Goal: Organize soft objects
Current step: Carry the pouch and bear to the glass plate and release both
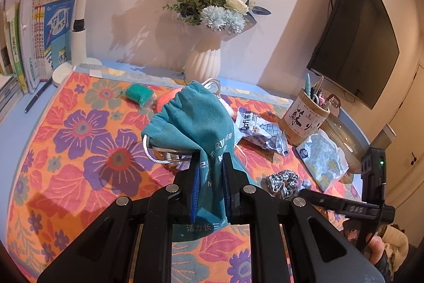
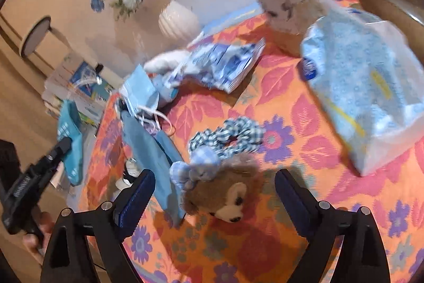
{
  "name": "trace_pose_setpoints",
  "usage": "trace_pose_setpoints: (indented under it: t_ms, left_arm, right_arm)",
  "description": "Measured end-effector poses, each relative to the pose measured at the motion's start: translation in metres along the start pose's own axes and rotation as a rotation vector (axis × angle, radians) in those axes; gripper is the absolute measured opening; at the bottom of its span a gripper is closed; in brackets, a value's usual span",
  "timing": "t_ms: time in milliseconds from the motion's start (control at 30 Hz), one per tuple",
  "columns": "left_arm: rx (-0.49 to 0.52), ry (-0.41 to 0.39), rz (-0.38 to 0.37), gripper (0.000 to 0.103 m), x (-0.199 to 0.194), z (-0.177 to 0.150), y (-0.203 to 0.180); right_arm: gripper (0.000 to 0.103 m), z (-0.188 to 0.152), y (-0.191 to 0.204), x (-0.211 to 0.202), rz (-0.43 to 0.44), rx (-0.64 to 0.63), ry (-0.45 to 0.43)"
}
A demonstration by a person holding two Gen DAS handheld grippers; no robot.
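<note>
the left gripper [image 1: 209, 177] is pinching a limp teal pouch [image 1: 190, 123] above the cloth; the right gripper [image 2: 214, 192], jaws apart, is hovering over a light, squashy bear [image 2: 225, 195], best gripped across its head.

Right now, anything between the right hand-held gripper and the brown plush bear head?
Nothing visible blocks it. The right hand-held gripper is open, and the brown plush bear head lies on the floral orange cloth in the gap between the fingers. A blue fabric piece lies just left of the bear, near the left finger.
</note>
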State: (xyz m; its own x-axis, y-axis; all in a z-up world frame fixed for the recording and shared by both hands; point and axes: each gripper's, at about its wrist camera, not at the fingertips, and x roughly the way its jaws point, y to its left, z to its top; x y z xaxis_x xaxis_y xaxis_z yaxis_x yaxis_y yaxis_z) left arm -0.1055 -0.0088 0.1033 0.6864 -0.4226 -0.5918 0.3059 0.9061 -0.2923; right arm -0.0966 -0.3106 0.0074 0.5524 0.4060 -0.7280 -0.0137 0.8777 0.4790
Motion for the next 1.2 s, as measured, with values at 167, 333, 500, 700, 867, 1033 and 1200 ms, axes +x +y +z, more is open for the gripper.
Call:
trace_pose_setpoints:
  t_ms: [167,333,500,700,867,1033,1200]
  left_arm:
    - [0.033,-0.008,0.003,0.012,-0.003,0.008,-0.013]
    - [0.096,-0.044,-0.047,0.012,-0.007,0.033,-0.048]
    - [0.169,-0.086,-0.134,0.012,-0.002,0.063,-0.108]
    - [0.261,-0.077,-0.277,0.012,0.027,0.094,-0.201]
    - [0.369,-0.011,-0.396,0.012,0.071,0.097,-0.286]
    - [0.417,0.085,-0.452,0.012,0.124,0.080,-0.337]
    - [0.436,0.145,-0.453,0.017,0.167,0.065,-0.359]
  right_arm:
    - [0.046,0.000,0.020,0.011,-0.131,-0.100,-0.018]
    - [0.046,0.006,0.032,-0.047,-0.102,-0.150,-0.203]
    - [0.046,0.034,0.024,-0.122,-0.138,-0.130,-0.380]
    - [0.046,0.056,-0.032,-0.205,-0.286,0.020,-0.571]
    - [0.046,0.063,-0.113,-0.239,-0.374,0.254,-0.616]
    - [0.046,0.057,-0.174,-0.238,-0.408,0.451,-0.603]
    - [0.054,0.064,-0.200,-0.224,-0.408,0.479,-0.563]
